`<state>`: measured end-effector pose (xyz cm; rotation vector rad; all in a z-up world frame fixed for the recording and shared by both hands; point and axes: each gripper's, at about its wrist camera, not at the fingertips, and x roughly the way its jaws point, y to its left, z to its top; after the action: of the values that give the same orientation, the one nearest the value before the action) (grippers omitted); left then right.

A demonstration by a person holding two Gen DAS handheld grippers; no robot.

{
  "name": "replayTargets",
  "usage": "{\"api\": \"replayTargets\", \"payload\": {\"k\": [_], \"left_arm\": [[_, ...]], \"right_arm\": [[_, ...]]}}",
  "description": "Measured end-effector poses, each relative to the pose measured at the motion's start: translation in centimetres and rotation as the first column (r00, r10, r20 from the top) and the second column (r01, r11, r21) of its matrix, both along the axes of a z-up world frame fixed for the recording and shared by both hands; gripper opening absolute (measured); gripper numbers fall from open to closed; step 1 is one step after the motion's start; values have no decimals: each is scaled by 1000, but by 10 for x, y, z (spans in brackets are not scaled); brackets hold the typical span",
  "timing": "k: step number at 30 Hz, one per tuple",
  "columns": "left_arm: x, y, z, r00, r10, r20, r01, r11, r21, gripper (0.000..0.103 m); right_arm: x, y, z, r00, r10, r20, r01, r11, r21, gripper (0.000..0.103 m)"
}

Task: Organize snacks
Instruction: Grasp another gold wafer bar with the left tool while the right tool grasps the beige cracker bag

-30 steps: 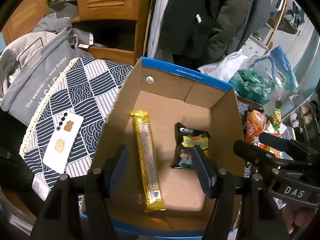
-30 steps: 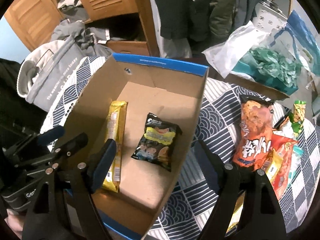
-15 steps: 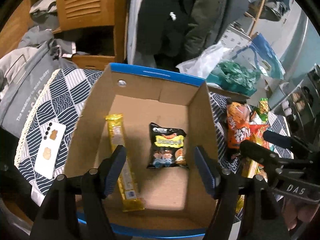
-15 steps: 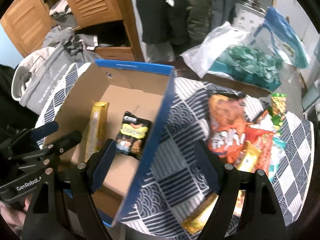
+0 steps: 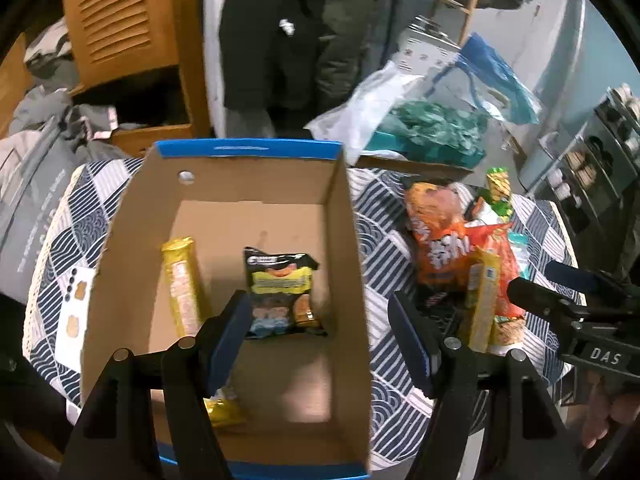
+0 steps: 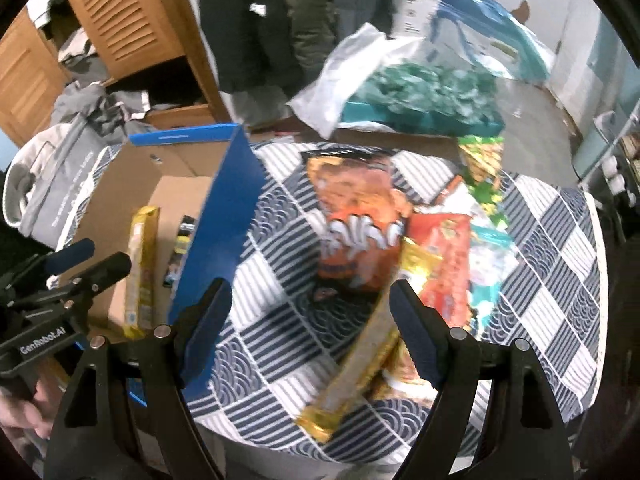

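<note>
A cluttered room; the patterned desk [image 6: 540,248] holds a box [image 5: 344,240] under the left tool [image 5: 320,332], snacks [image 6: 360,220] ahead of the right tool [image 6: 312,320]; both gape wide, empty, angled down.

The cardboard box [image 5: 224,264] is being looked into steeply from above and close by in the left wrist view, between that gripper's own fingers [image 5: 228,332]. The snack pile [image 6: 380,240] on the patterned tablecloth [image 6: 552,264] is being faced downward in the right wrist view. Box, pile and cloth are being shared by both views.
</note>
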<state>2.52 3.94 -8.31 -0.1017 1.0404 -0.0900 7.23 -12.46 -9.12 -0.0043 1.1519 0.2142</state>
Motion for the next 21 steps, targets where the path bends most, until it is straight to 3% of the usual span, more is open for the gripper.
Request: {"api": "replayTargets", "payload": {"k": [8, 21], "left_arm": [[-5, -44, -6, 996, -88, -16, 88, 996, 26, 76], [-13, -107, -37, 974, -204, -94, 209, 977, 48, 76]], "right_arm": [[-10, -38, -12, 997, -68, -29, 67, 997, -29, 82], [-24, -92, -60, 972, -180, -150, 177, 984, -35, 82]]}}
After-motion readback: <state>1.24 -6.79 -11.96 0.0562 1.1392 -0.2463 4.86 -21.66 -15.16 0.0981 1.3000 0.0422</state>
